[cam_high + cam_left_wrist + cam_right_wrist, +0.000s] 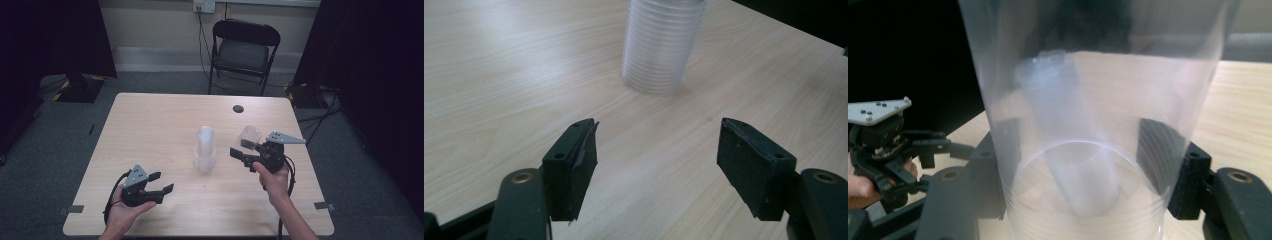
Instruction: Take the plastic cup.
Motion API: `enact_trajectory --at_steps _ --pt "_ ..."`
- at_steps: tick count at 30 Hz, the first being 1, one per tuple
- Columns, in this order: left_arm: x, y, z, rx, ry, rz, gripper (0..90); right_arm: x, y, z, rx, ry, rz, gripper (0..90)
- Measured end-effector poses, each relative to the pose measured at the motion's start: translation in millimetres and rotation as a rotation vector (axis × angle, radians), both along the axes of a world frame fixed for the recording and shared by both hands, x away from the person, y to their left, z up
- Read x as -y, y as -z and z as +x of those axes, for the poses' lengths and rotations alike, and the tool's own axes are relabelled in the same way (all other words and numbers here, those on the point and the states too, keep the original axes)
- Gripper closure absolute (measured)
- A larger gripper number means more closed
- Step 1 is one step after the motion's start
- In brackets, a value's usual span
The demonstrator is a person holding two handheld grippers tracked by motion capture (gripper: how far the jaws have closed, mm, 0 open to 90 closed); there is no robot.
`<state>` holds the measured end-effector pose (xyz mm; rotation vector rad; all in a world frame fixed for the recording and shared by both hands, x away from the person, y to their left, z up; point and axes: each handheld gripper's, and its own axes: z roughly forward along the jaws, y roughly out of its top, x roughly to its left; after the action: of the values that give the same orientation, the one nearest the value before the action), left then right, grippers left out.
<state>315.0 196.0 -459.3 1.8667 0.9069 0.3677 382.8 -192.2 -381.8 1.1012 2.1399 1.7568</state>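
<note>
A tall stack of clear plastic cups (205, 150) stands upside down near the middle of the wooden table (150, 125). My right gripper (242, 149) is just right of the stack and is shut on a single clear cup (249, 136), held above the table. In the right gripper view the cup (1088, 100) sits between both jaws of my right gripper (1083, 165), and the stack (1068, 140) shows blurred through it. My left gripper (162, 182) rests near the front left edge, open with nothing between its jaws. From the left gripper view, my left gripper (659, 127) points at the stack (664, 45).
A black folding chair (243, 50) stands behind the table. A dark round hole (238, 108) sits near the table's far edge. Black curtains hang at both sides. My left gripper (893, 145) appears at the left of the right gripper view.
</note>
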Motion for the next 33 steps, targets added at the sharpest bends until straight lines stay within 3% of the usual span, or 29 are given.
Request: enact_trajectory --at_steps 5,10,15,18,20,22,23,26,33 --pt "6.8 -4.6 1.4 0.01 0.028 -0.017 33.0 -0.7 7.2 -6.3 -0.02 0.0 -0.017 34.2" --pt "15.8 -10.4 3.8 0.02 0.053 -0.007 33.1 -0.2 12.1 -10.4 -0.044 -0.004 -0.011 34.2" --pt "30.4 -20.6 10.1 0.048 0.079 0.004 35.1 -1.9 16.5 -13.6 -0.069 -0.019 0.024 34.4" --pt "40.8 -23.9 13.4 0.062 0.119 -0.01 34.9 -5.8 20.1 -14.6 -0.077 -0.026 0.034 34.4" --pt "45.7 -25.3 14.7 0.069 0.13 -0.034 32.4 -8.8 23.2 -15.6 -0.087 -0.035 0.04 34.5" --pt "51.4 -26.9 14.9 0.101 0.145 -0.043 28.8 -12.7 27.2 -16.5 -0.103 -0.05 0.043 34.5" --pt "55.4 -27.1 14.6 0.095 0.142 -0.035 28.8 -14.9 28.6 -17.2 -0.11 -0.054 0.044 34.5" --pt "62.7 -25.0 13.4 0.103 0.163 -0.035 35.3 -21.2 29.9 -19.3 -0.115 -0.074 0.04 34.5" --pt "73.5 -23.7 8.5 0.162 0.179 -0.072 36.6 -32.4 34.0 -22.7 -0.161 -0.125 0.081 34.7"
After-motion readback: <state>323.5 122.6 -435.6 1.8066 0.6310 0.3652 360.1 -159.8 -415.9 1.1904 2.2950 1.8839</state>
